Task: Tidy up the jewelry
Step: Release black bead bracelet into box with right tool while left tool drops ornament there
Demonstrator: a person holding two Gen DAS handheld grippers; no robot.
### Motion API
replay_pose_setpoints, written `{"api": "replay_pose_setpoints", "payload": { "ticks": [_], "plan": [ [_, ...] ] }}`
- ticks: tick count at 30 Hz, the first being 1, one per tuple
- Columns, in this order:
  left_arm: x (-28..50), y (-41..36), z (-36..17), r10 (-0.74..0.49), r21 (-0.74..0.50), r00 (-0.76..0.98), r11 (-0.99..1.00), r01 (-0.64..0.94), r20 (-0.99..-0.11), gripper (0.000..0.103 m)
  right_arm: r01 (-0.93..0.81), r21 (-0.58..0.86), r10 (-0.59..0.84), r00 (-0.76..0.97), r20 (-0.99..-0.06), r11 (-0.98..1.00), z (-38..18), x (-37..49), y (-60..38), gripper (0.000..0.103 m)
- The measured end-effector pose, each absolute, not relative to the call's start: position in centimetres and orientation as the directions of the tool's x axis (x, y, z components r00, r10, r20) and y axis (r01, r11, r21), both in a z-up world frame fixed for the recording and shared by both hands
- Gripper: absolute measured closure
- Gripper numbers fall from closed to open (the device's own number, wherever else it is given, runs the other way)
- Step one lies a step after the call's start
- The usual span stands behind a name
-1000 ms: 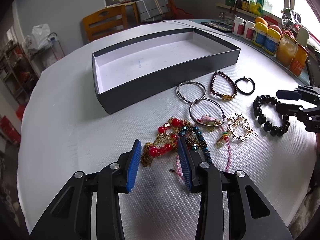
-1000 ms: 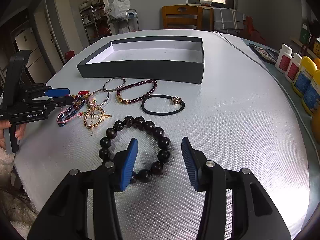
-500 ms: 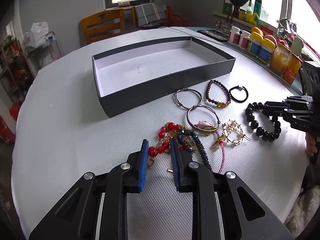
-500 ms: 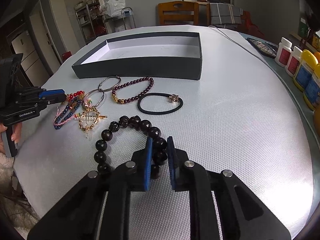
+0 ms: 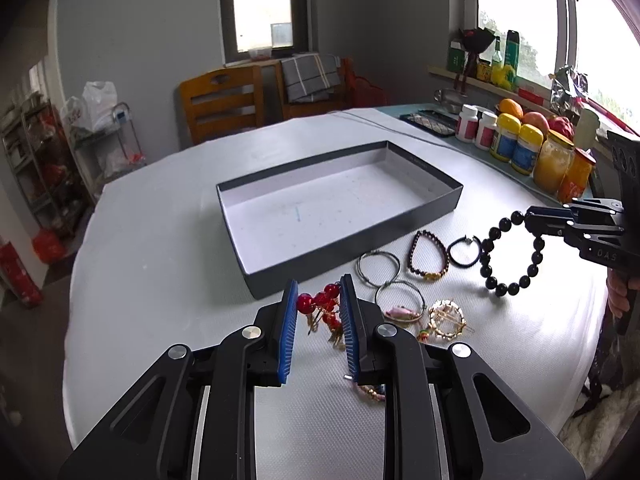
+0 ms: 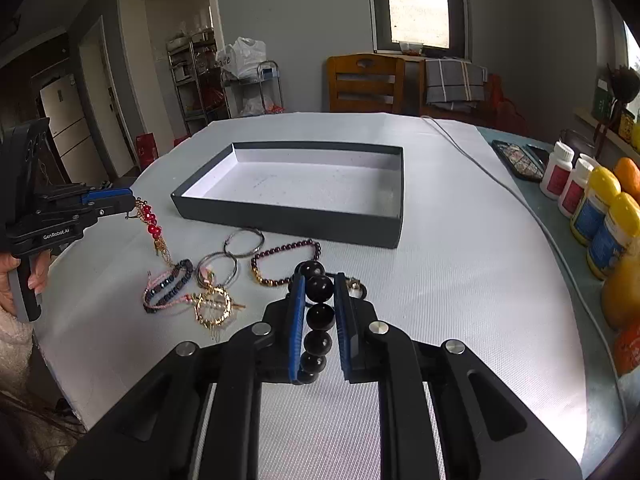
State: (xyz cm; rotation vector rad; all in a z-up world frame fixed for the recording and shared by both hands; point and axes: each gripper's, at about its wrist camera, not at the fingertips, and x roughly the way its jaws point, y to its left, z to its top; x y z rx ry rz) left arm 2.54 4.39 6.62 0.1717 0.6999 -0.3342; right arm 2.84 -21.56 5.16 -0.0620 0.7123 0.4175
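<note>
**A:** Grippers first, what did each one have? The right gripper was pinching the black bead bracelet by a few beads on one side, with the rest of the loop hanging free of the bench.

**B:** Agreed, and the left gripper was closed on the red bead chain. Its gold tassels dangled below the pads, clear of the bench in the right wrist view.

**A:** How would they handle? I judged the black bracelet the heavier piece: big, hard, glossy beads that could roll between flat pads. Its cord looked slack enough to let the loop swing.

**B:** The chain seemed light and limp, with no stiffness at all. A hold across the red beads looked safer than one on the thin gold links, which might slip or snag.

**A:** And outward from there? Just beyond the grippers lay the silver rings, a dark red bead bracelet, a black hair tie, a gold round clip and a braided blue and pink bracelet, all loose and close together.

**B:** Those tangled easily, I thought, so each wanted lifting singly. The grey box sat on the far side, open, with nothing in it.
</note>
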Motion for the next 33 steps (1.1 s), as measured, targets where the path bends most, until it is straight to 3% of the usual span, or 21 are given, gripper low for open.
{"api": "replay_pose_setpoints", "payload": {
  "ticks": [14, 21, 28, 33],
  "plan": [
    [10.6, 3.4, 11.2, -0.179, 0.044, 0.765, 0.964, 0.261, -0.619, 0.080, -0.358, 0.073, 0.328, 0.729, -0.601, 0.931, 9.9, 12.1, -19.3, 0.089],
    [16.5, 2.6, 9.0, -0.122, 0.038, 0.758, 0.981, 0.191, -0.641, 0.080, -0.289, 0.050, 0.261, 0.757, -0.600, 0.956, 9.4, 17.6, -17.5, 0.089],
    [20.0, 2.5, 5.2, -0.089, 0.015, 0.724, 0.991, 0.136, -0.684, 0.080, -0.307, 0.124, 0.316, 0.725, -0.613, 0.944, 6.0, 21.8, -16.9, 0.089],
    [21.1, 2.4, 2.3, -0.086, 0.000, 0.686, 0.992, 0.124, -0.722, 0.080, -0.246, 0.058, 0.221, 0.713, -0.665, 0.968, 2.6, 23.5, -17.0, 0.089]
  ]
}}
